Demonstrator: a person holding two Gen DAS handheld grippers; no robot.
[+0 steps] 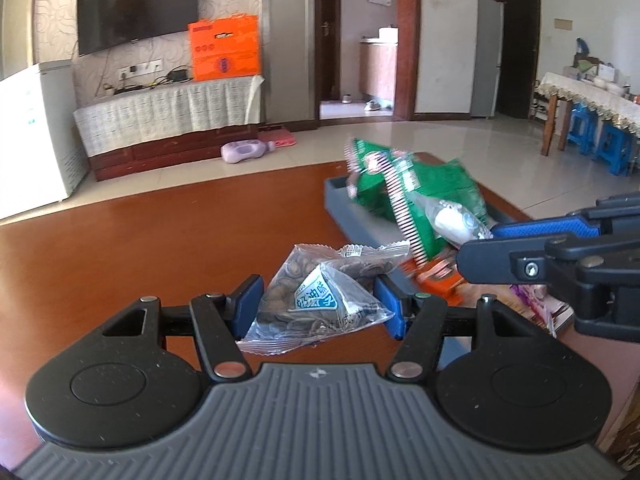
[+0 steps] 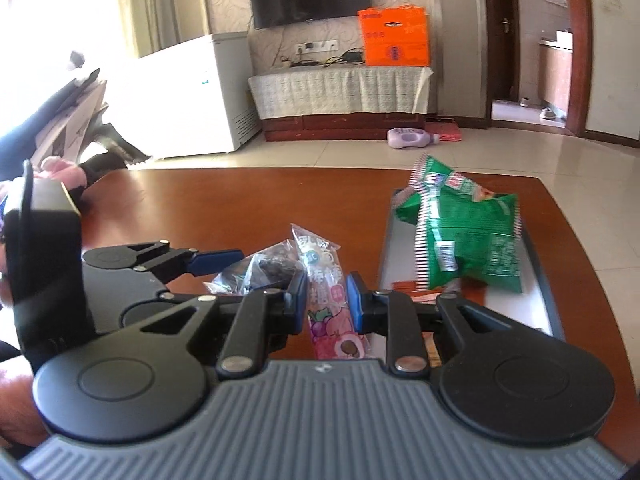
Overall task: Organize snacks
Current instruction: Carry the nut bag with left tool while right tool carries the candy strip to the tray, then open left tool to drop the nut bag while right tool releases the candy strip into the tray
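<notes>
On the wooden table (image 2: 240,200) | grey tray (image 1: 360,228) already held green snack bags (image 2: 468,240) | left gripper (image 1: 318,300) jaws closed on seed packet (image 1: 320,296) | right gripper (image 2: 328,300) jaws pinched pink candy packet (image 2: 326,292) | both not yet in tray.

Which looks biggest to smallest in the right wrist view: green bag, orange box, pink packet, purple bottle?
1. green bag
2. orange box and pink packet: similar, the packet is far nearer, so unranked
3. purple bottle
</notes>
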